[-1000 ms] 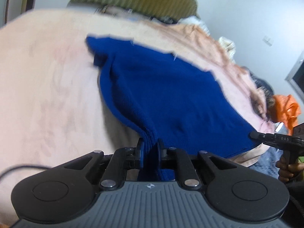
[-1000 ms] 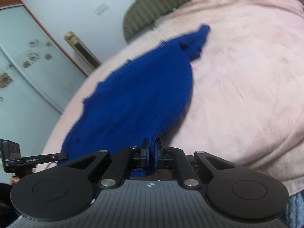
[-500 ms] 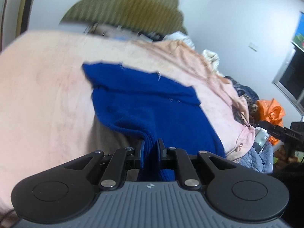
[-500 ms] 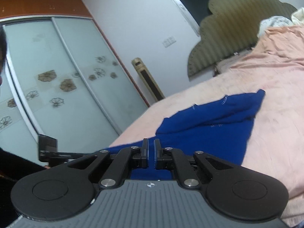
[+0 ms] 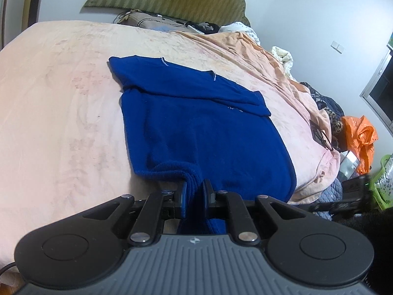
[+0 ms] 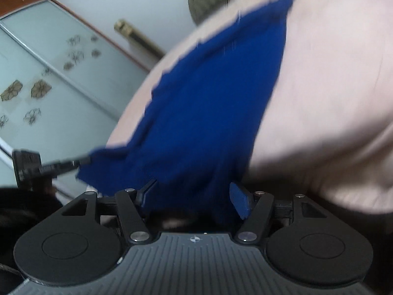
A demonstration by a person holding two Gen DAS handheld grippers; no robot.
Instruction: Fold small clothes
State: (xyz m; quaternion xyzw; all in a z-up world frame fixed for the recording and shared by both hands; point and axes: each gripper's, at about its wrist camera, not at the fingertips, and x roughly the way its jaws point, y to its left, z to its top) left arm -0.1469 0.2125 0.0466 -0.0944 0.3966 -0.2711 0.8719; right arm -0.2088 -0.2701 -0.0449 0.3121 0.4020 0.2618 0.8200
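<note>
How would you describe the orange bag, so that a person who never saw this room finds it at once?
Start from the bed with the peach bedspread. Go past its right edge, toward the floor near the dark window. There, among dark clothes and a green bag, lies the orange bag: crumpled plastic, the only bright orange thing.

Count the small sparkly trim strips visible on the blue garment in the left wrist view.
3. On the blue garment: one strip at the far edge, one right of it, one lower, beneath the folded-over flap. More may be hidden in the folds.

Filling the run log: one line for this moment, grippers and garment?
left gripper: shut on blue garment | right gripper: jaws opening, cloth between them | garment: lying on pink bedspread
</note>
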